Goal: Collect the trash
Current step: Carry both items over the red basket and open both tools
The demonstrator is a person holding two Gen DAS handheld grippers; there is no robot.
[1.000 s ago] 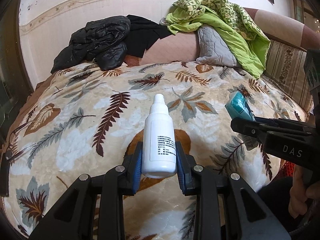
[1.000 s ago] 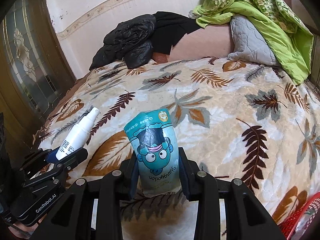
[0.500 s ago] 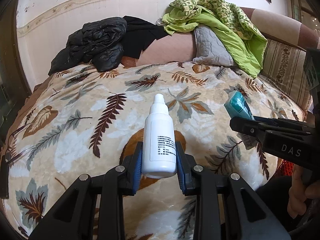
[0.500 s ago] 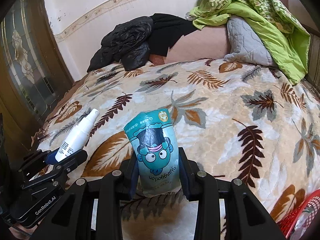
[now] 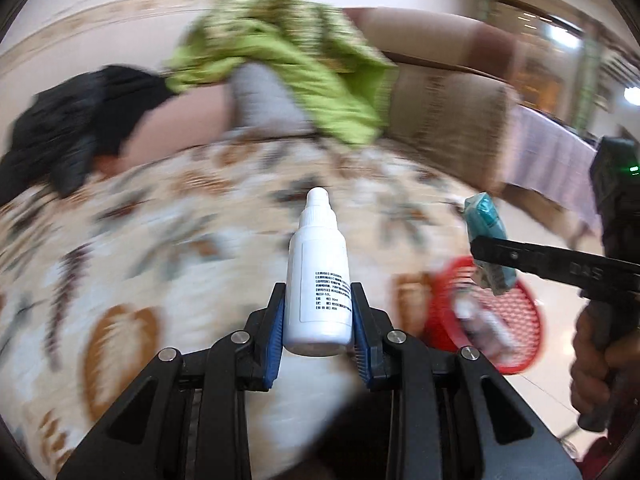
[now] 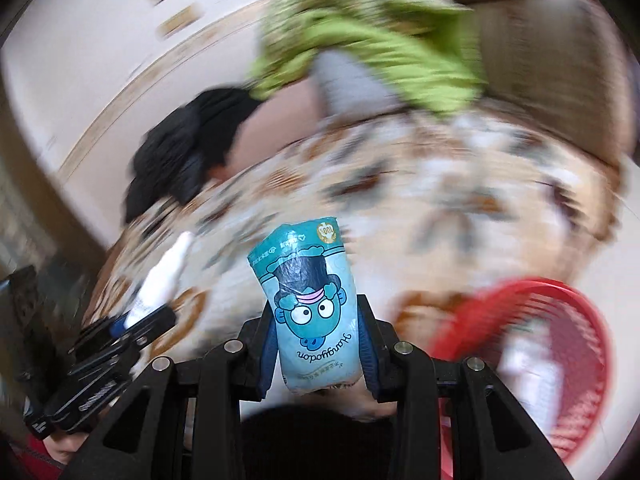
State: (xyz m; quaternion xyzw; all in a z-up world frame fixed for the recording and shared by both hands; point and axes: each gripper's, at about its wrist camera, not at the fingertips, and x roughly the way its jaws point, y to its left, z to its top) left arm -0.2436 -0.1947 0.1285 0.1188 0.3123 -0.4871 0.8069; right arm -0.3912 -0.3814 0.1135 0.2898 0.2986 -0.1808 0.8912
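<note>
My left gripper (image 5: 318,320) is shut on a white plastic dropper bottle (image 5: 318,280), held upright above the bed's edge. My right gripper (image 6: 318,344) is shut on a teal cartoon-printed packet (image 6: 312,312). The packet also shows in the left wrist view (image 5: 486,232), and the bottle shows blurred in the right wrist view (image 6: 162,280). A red mesh basket (image 5: 520,320) stands on the floor at the right, below the right gripper; it also shows in the right wrist view (image 6: 568,360). It holds some pale items, too blurred to name.
A bed with a leaf-patterned blanket (image 5: 160,248) fills the left and middle. Black jackets (image 5: 72,132), a grey pillow (image 5: 268,100) and a green quilt (image 5: 304,64) lie at its head. A brown sofa (image 5: 452,112) and pale tiled floor (image 5: 560,380) are at the right.
Both grippers have swung quickly to the right, still holding the bottle and the packet. The red basket and the floor have come into view, and the background is motion-blurred.
</note>
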